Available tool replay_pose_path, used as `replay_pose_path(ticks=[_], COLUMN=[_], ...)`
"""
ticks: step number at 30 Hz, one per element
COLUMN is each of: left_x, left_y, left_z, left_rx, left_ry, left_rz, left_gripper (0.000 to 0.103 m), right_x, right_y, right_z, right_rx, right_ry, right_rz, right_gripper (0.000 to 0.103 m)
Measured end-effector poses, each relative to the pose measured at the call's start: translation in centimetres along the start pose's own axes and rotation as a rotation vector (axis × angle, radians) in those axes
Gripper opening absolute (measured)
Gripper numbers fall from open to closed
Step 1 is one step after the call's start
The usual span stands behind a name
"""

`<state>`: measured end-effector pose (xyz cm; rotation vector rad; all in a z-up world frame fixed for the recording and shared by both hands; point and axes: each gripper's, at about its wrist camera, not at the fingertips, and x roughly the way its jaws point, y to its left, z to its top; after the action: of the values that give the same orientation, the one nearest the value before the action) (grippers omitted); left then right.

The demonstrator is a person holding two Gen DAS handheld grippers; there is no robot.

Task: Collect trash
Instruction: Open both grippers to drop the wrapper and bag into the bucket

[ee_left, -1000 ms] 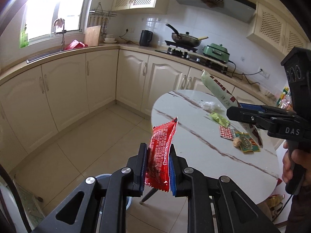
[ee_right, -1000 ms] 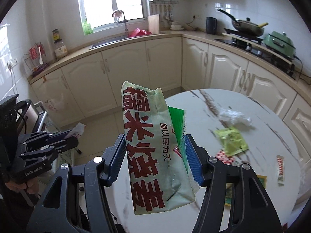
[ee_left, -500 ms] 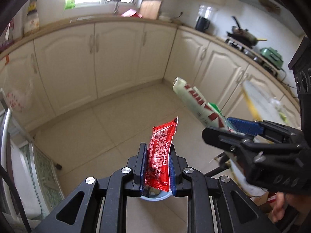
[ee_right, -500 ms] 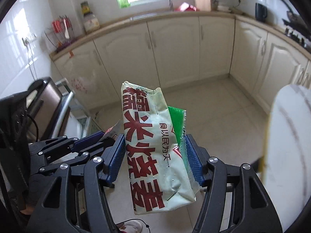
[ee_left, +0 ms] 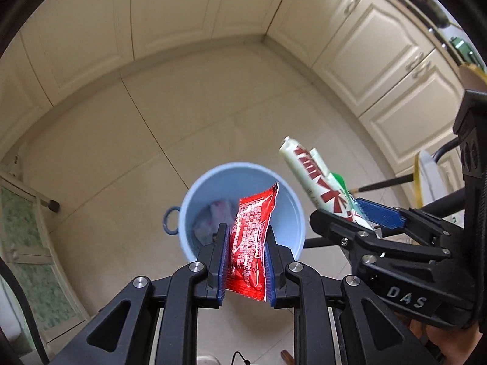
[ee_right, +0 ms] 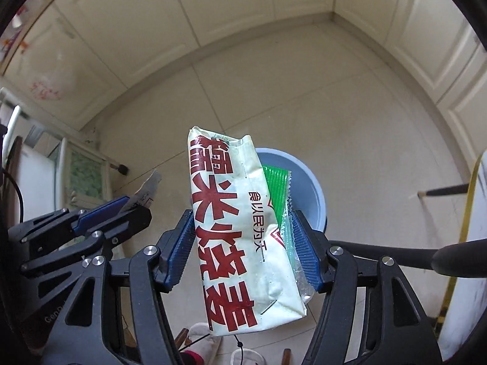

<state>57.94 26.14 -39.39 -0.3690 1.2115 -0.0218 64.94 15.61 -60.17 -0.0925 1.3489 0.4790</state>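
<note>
My left gripper (ee_left: 246, 261) is shut on a red snack wrapper (ee_left: 251, 240) and holds it above a light blue bin (ee_left: 240, 179) on the floor. The bin holds some trash. My right gripper (ee_right: 243, 252) is shut on a pale green bag with red characters (ee_right: 231, 237) and a green wrapper (ee_right: 275, 188) pressed beside it, above the bin's rim (ee_right: 307, 179). The right gripper (ee_left: 362, 213) with its bag (ee_left: 316, 182) shows at the right of the left wrist view. The left gripper (ee_right: 115, 210) shows at the left of the right wrist view.
Cream cabinets (ee_left: 182, 12) line the tiled floor (ee_left: 152, 97) at the back and right. A low glass-fronted unit (ee_left: 24, 228) stands at the left. The white table's edge (ee_right: 474, 213) and its dark legs (ee_right: 395, 252) are at the right.
Both grippers have swung away from the table and tilted down toward the floor. The blue bin has come into full view beneath them. Both still hold their wrappers.
</note>
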Motion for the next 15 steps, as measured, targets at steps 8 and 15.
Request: replay_pose_path(ticks=[8,15], left_x=[2.6,-2.2], left_y=[1.2,-0.5], left_z=[1.7,0.2], left_rx=[-0.067,-0.064], left_ry=[0.03,-0.059], left_rz=[0.033,0.107], left_gripper=[0.06,0.067], right_x=[0.8,-2.6], right_y=[-3.7,-3.6], right_z=[0.0,0.3], right_rx=[0.083,0.075], right_ry=[0.002,-0.035], right_rz=[0.034,0.069], right_gripper=[0.068,0.082])
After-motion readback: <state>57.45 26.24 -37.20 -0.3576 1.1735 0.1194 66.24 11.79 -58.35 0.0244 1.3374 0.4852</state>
